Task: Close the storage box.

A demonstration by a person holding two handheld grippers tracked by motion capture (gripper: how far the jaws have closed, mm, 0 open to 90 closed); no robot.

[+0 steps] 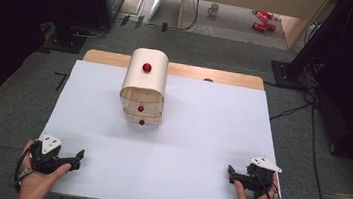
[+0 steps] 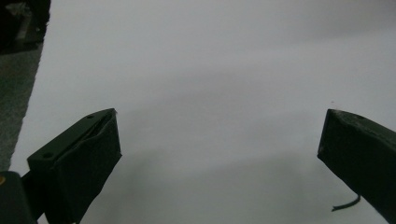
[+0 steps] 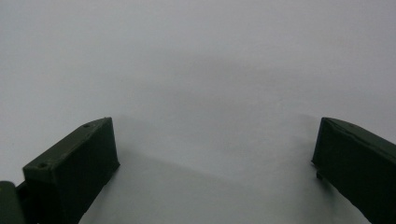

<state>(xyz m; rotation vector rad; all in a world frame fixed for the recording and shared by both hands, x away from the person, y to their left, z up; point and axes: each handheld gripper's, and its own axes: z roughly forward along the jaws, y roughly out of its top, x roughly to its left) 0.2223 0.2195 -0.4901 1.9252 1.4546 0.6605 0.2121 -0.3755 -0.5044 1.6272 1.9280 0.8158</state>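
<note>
Nearest to us, at the near left corner of the white table (image 1: 194, 147), we hold the left gripper (image 1: 78, 161) low over the surface, its jaws pointing toward the middle of the table. In the left gripper view they stand wide apart with nothing but bare white surface between them (image 2: 219, 154). At the near right corner we hold the right gripper (image 1: 231, 175), pointing inward toward the left one; in the right gripper view its jaws too are spread wide over plain white table (image 3: 215, 154), gripping nothing.

Farther off, well apart from both grippers and a little left of the table's centre line, stands the small wooden drawer chest (image 1: 144, 83) with a rounded top. It lies ahead of us, nearer the far edge than the near one, somewhat closer to the left gripper than to the right. One red knob (image 1: 147, 67) sits on its top, and two smaller red knobs (image 1: 140, 108) mark the drawer fronts that face us.

We can read no brand, label or writing on the chest, the table or the grippers.
</note>
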